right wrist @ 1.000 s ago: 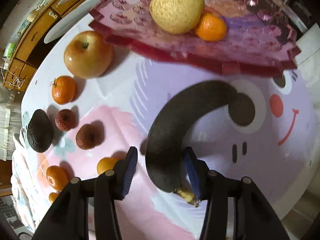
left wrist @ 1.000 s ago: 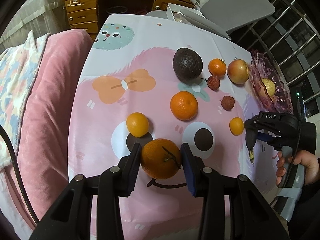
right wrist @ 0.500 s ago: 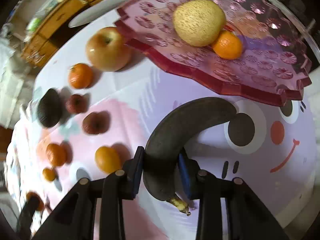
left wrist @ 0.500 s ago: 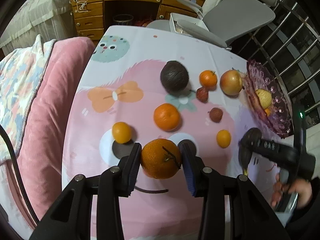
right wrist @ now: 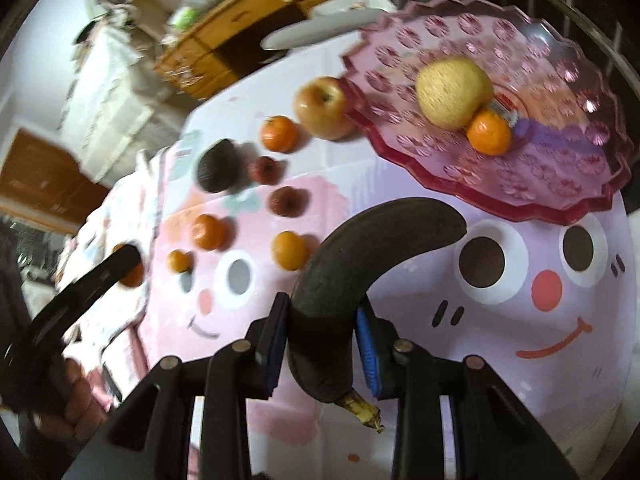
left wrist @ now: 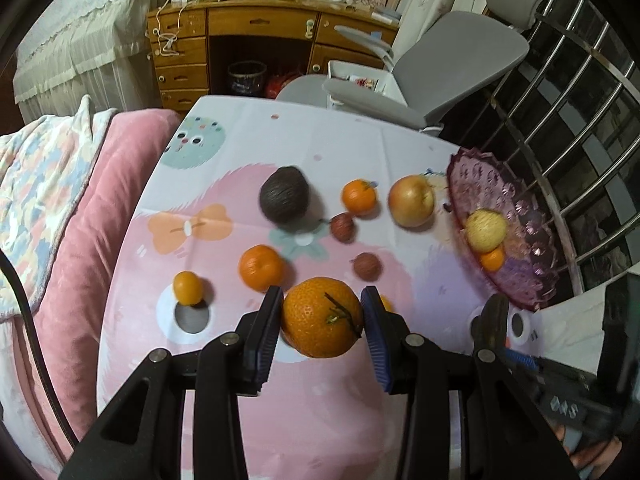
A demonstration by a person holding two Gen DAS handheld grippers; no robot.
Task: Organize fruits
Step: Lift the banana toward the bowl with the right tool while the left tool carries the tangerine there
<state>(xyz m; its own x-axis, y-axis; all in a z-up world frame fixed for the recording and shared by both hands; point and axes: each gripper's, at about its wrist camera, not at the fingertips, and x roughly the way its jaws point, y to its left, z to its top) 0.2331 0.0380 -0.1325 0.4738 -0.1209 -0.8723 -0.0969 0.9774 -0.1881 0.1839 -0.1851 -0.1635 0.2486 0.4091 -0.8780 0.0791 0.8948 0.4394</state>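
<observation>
Left gripper (left wrist: 322, 330) clamped on an orange (left wrist: 322, 322), pads pressed to both its sides, lifted clear of the cloth (left wrist: 240, 144). Right gripper (right wrist: 322, 344) pinched narrow on a blackened banana (right wrist: 360, 264) near its stem end, the rest curving up and away past the fingertips toward the pink plate (right wrist: 532, 200) ahead.
</observation>
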